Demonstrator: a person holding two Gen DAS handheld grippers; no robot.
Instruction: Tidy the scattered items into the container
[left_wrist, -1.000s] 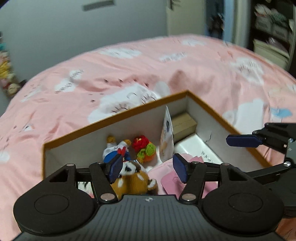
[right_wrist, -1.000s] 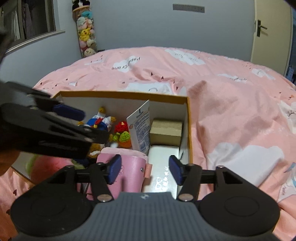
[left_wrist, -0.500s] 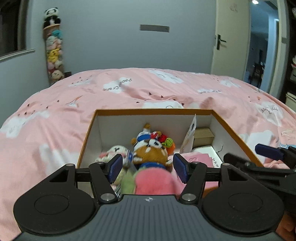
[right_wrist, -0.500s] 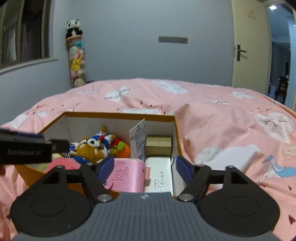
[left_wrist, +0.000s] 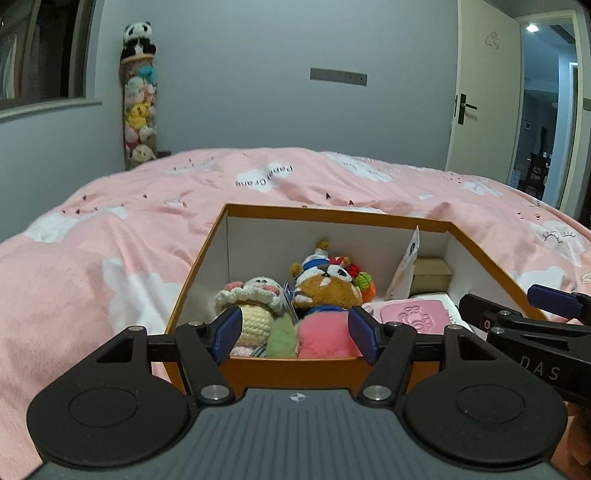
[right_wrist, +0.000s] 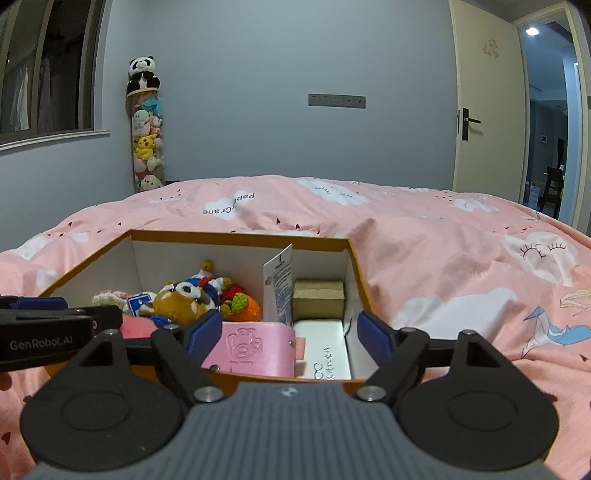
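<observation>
Orange-rimmed box (left_wrist: 334, 216) sits on the pink bedspread (left_wrist: 110, 236), open side up, white inside. Its long axis runs across both views, left to right; one long wall faces the cameras, the other faces the far grey wall (left_wrist: 295, 110).

Contents, left to right:
- crocheted cream doll (left_wrist: 255, 299), lying in the left part;
- brown plush bear (left_wrist: 325, 288), face up and toward the camera, against a red-and-green knitted toy (right_wrist: 240, 302);
- pink-and-green fluffy plush (left_wrist: 314, 338) against the near wall;
- white card packet (right_wrist: 280, 288) standing upright on edge, thin side toward the left wrist camera;
- small tan carton (right_wrist: 319, 295) in the far right corner;
- pink embossed pouch (right_wrist: 255, 349) lying flat, and beside it a white case (right_wrist: 325, 350) with its length running front to back.

Left gripper (left_wrist: 295, 334) over the near wall, jaws wide and opening; fluffy plush lies beyond them, pads not pressing it. Right gripper (right_wrist: 291, 336) over the near right part, jaws wide and opening, nothing gripped.

Plush stack with a panda on top (left_wrist: 138, 96) stands in the room corner; door (right_wrist: 480, 110) ajar at right.
</observation>
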